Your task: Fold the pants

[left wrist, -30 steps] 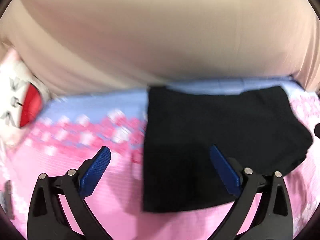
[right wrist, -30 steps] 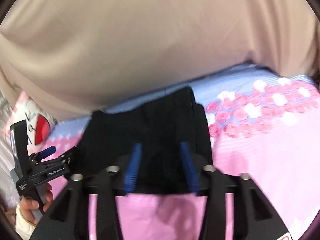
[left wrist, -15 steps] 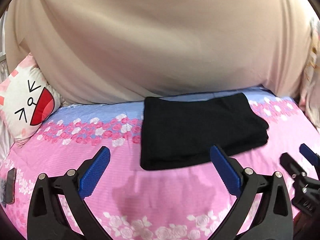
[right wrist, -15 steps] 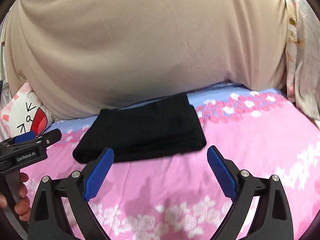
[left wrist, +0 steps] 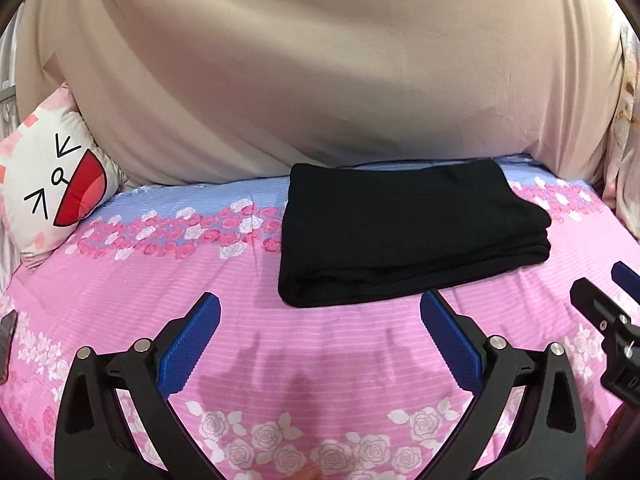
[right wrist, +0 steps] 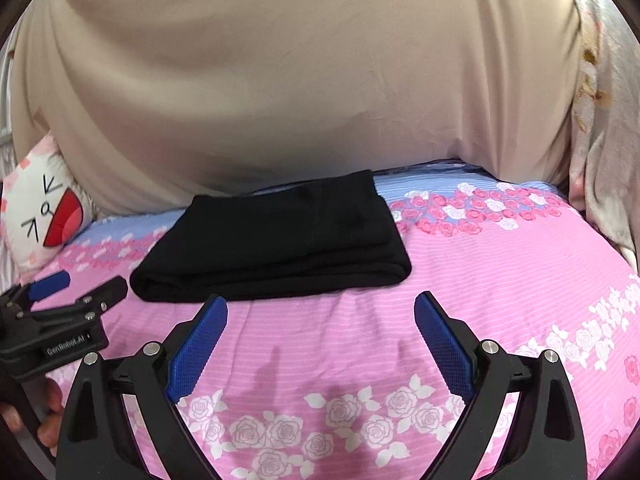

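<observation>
Black pants (left wrist: 404, 232) lie folded near the bed's (left wrist: 320, 360) far edge, left gripper (left wrist: 320, 344) and right gripper (right wrist: 320, 336) both spread wide, grasping nothing.

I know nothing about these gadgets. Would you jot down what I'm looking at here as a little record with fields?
Setting: bed with a pink rose-print sheet
Garment: black pants, folded into a flat layered rectangle, lying on the sheet
Left hand-held gripper: open, empty, short of the pants, not touching them
Right hand-held gripper: open, empty, also apart from the pants
Backdrop: beige cloth draped behind the bed
Other: cartoon-face pillow at the left edge
Task state: pants look fully folded
</observation>
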Tool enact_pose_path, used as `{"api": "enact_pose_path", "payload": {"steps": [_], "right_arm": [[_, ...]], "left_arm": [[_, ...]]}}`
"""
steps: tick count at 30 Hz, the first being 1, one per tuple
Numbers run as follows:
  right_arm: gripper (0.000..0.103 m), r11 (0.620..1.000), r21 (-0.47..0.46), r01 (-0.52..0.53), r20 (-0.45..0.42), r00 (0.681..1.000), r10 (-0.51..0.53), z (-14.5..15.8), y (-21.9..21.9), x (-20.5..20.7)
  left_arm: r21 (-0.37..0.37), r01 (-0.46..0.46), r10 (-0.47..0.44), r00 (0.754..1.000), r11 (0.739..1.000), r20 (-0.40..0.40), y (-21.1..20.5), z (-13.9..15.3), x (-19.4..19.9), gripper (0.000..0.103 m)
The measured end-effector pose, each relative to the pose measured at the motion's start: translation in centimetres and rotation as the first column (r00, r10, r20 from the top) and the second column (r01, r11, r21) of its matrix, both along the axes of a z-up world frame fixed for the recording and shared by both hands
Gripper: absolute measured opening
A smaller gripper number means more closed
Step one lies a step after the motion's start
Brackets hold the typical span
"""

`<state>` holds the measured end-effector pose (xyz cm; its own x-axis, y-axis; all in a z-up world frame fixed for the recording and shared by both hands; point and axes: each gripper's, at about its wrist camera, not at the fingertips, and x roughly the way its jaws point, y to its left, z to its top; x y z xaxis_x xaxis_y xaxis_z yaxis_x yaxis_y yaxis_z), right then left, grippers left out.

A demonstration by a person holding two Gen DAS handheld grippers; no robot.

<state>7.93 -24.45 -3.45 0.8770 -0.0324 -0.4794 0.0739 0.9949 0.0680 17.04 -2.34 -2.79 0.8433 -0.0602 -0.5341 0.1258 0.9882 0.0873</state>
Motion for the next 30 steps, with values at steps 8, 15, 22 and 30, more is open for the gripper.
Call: {"api": "enact_pose_path", "payload": {"steps": [8, 15, 22, 30], "right_arm": [[0.093, 0.999, -0.042, -0.006, -0.004, 1.0, 0.005, -0.2, 0.8, 0.0], [0.093, 0.999, -0.032, 0.01, -0.01, 1.0, -0.01, -0.2, 0.8, 0.1], [0.093, 0.999, -0.032, 0.007, -0.017, 1.0, -0.007, -0.3, 0.8, 0.0], [0.093, 1.0, -0.02, 0.009, -0.029, 1.0, -0.009, -0.5, 0.7, 0.1]], "left_arm": [[0.045, -0.02, 0.021, 1.0, 0.999, -0.014, -0.4, -0.6, 0.2, 0.098], [0.016, -0.01, 0.01, 0.999, 1.0, -0.033, -0.2, -0.8, 0.4, 0.098], [0.005, 0.019, -0.018, 0.999, 1.0, -0.05, -0.5, -0.9, 0.5, 0.098], [0.024, -0.007, 0.008, 1.0, 1.0, -0.009, -1.3, -1.2, -0.3, 0.098]]}}
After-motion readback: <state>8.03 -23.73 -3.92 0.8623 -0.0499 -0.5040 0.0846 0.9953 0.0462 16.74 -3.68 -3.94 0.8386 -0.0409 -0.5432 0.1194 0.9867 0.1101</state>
